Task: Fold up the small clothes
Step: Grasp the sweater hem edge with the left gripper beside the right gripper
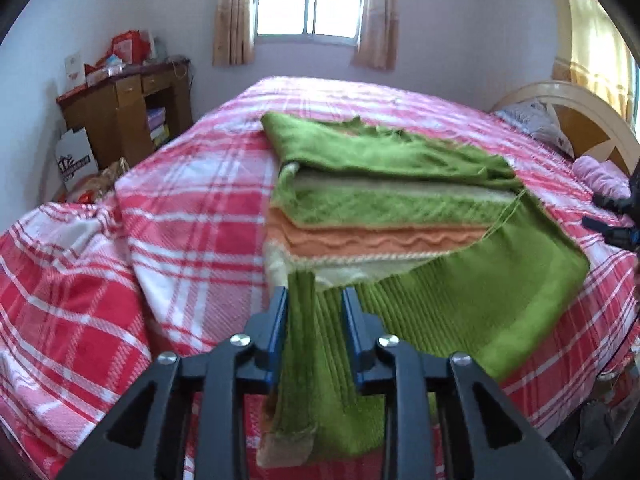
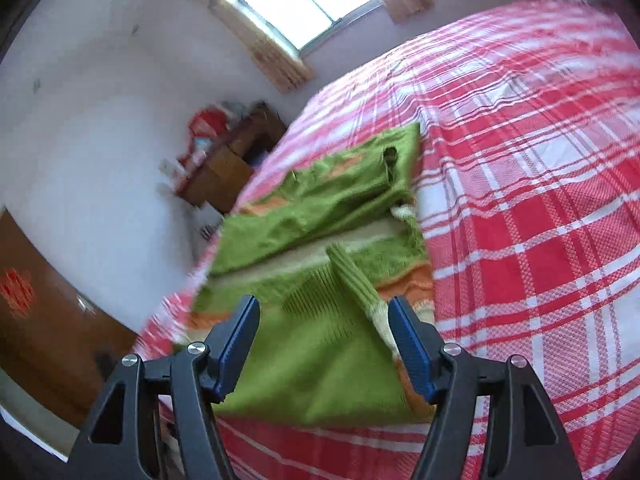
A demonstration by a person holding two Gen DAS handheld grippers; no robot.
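A green knitted sweater [image 1: 400,208] with orange and cream stripes lies partly folded on the red and white checked bed [image 1: 192,208]. One ribbed sleeve [image 1: 300,360] runs toward me over the bed's near edge, between the fingers of my left gripper [image 1: 314,296]. The jaws stand a little apart and the right pad is clear of the cloth. My right gripper [image 2: 323,302] is open wide above the sweater's [image 2: 320,200] near corner, where a folded-in ribbed cuff [image 2: 356,276] lies, untouched. Its fingertips also show at the far right of the left wrist view.
A wooden desk [image 1: 124,108] with boxes and red bags stands left of the bed under a curtained window [image 1: 310,0]. A curved headboard [image 1: 580,120], a grey pillow [image 1: 536,120] and a pink bundle [image 1: 600,176] are at the right. The quilt bunches at the near left [image 1: 60,280].
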